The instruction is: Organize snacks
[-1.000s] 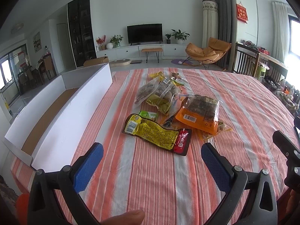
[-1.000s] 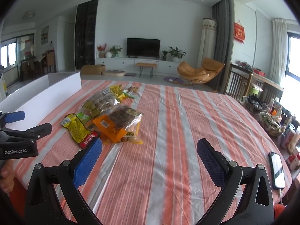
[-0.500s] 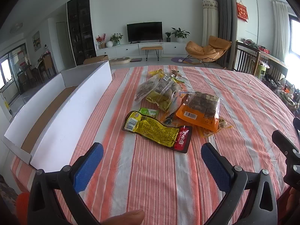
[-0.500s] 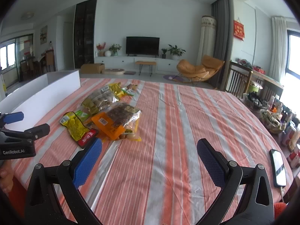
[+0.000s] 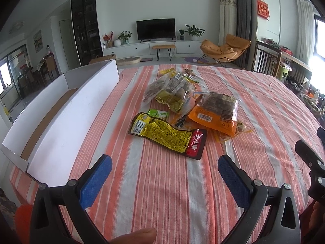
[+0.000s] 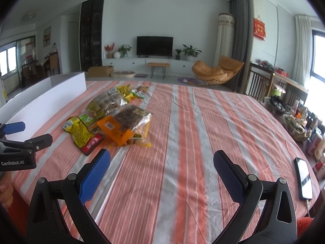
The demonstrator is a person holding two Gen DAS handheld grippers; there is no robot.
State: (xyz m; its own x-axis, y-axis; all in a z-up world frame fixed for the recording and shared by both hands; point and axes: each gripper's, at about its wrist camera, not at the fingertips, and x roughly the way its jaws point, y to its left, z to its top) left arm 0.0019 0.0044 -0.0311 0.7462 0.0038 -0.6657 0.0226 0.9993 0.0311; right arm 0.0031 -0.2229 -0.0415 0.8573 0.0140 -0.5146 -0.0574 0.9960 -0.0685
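A pile of snack packets lies on the striped tablecloth. Nearest is a yellow packet with a red end, also in the right wrist view. Behind it are an orange packet with a clear window, a small green packet and clear bags of snacks. My left gripper is open and empty, just short of the yellow packet. My right gripper is open and empty, to the right of the pile. A long white open box lies at the left.
A phone lies near the table's right edge. Baskets and bottles stand beyond that edge. Each gripper shows in the other's view, the left one at the left and the right one at the right.
Both grippers have tilted slightly, so the pile sits a little higher in the views. Both stay open and empty. The snacks have not moved.
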